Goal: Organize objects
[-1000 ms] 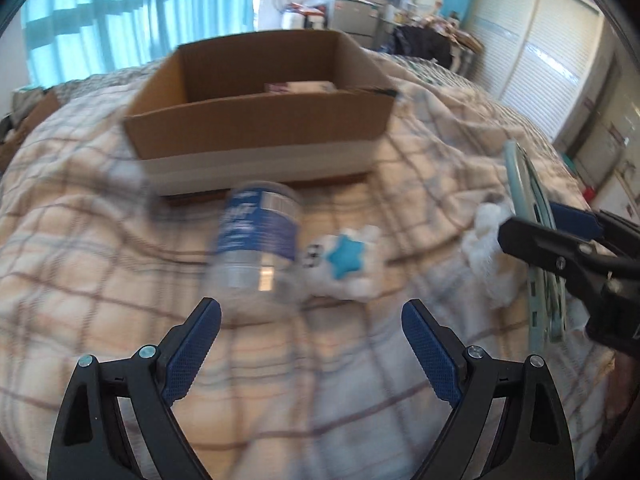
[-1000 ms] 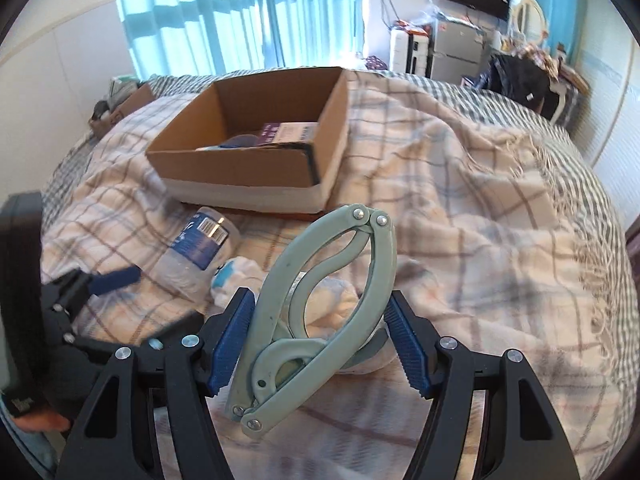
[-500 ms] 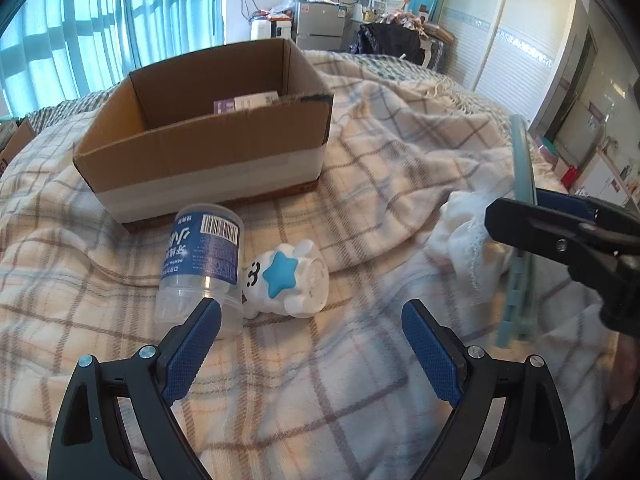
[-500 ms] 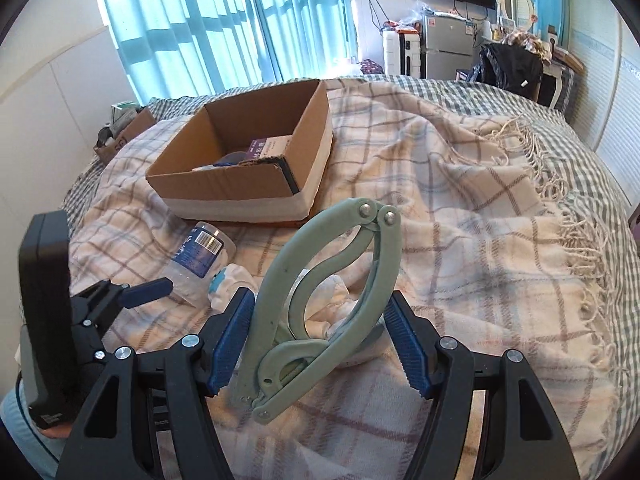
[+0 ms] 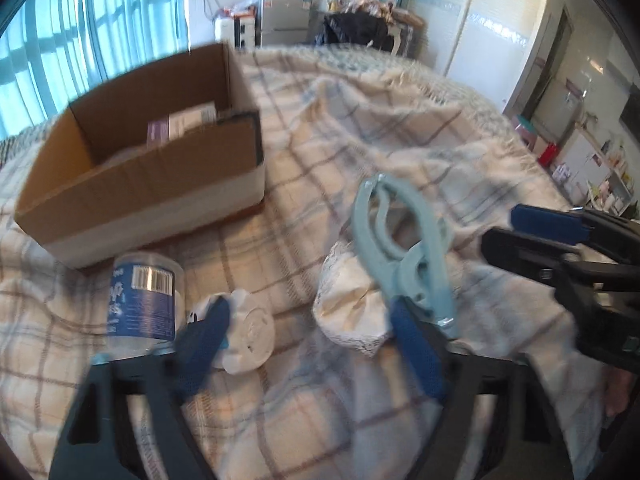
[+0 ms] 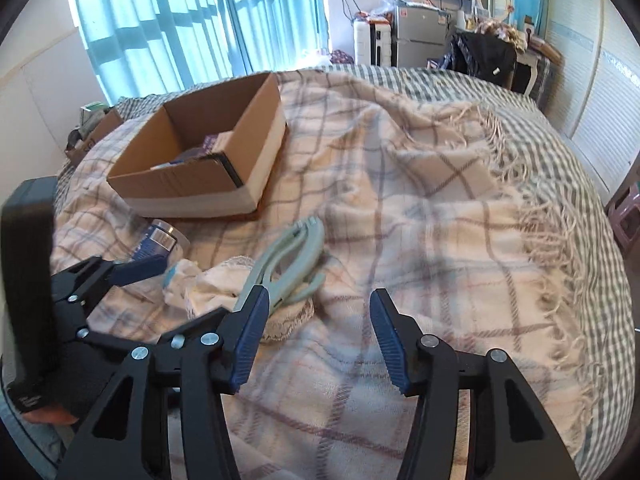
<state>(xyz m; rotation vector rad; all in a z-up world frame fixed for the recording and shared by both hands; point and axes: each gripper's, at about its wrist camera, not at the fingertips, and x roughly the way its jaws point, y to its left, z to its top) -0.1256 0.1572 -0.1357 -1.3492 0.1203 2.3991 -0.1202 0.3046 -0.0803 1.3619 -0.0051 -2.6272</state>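
Four loose things lie on the bed, all close together on the side where the cardboard box point(image 6: 224, 160) stands: a clear bottle point(image 5: 146, 300) on its side with a blue label, a small white toy point(image 5: 248, 326) touching it, a white lace cloth point(image 5: 352, 300), and a pale green clamp point(image 6: 292, 264) resting on top of the cloth. The box is open upward and sits just beyond the bottle, toward the curtain side of the bed, I think so that things can be dropped in from above; some items already lie inside.

Both tools are empty. The right gripper point(image 6: 316, 338) has its fingers spread wide, with the clamp lying free just ahead of the left one. The left gripper point(image 5: 310, 346) is also spread apart, with the toy and the cloth near it. The clamp appears the nearest thing to take.

The bed carries a soft checked blanket point(image 6: 440, 240) with fringe, full of folds, so things can tilt or sink. Behind are blue curtains point(image 6: 180, 16), a fridge point(image 6: 420, 36) and a white wardrobe.
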